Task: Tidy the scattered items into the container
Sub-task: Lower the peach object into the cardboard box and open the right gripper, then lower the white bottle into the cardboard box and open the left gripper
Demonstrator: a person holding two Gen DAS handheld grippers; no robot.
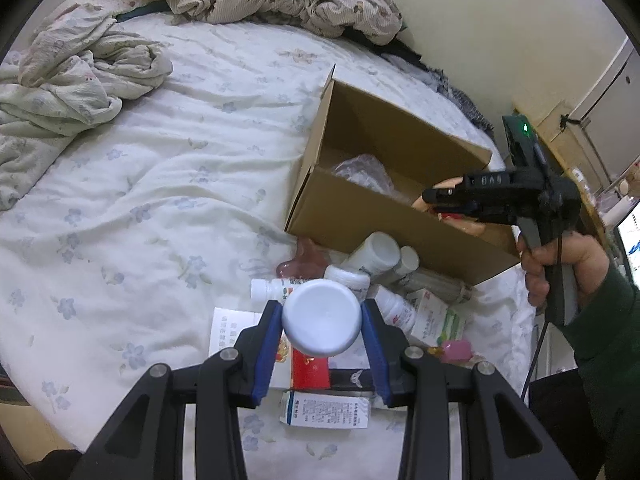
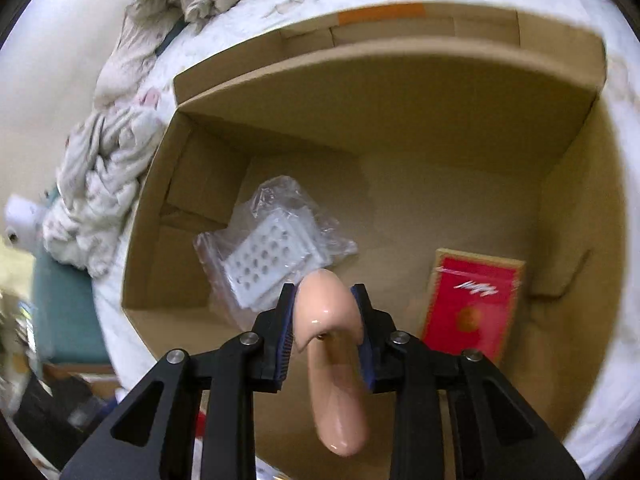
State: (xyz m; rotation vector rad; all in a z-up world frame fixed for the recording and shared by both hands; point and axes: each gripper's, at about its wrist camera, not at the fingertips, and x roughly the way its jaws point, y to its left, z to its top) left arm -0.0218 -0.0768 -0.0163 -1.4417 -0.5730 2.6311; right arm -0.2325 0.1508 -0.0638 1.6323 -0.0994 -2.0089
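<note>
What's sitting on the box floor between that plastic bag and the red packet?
Nothing: in the right wrist view, bare cardboard floor separates the plastic bag from the red packet.

Box [image 2: 400, 128]: brown corrugated cardboard, matt, with slightly fibrous cut edges. Bedsheet [image 1: 140, 184]: soft woven cloth, matt, creased, with a faint floral print. Crumpled blanket [image 1: 72, 80]: rougher, ribbed cloth. White bottle [image 1: 320, 322]: smooth plastic with a satin sheen on its flat cap. Left gripper [image 1: 320, 334]: matt black plastic arms, bright metal pivot pins, blue rubber-like pads on the jaws. Peach-coloured item [image 2: 334, 344] in the right gripper [image 2: 326, 320]: smooth, glossy, wet-looking highlights. Bag [image 2: 276, 236]: clear, crinkled, shiny plastic film over a matt white perforated tray. Red packet [image 2: 472, 300]: glossy film wrap.
</note>
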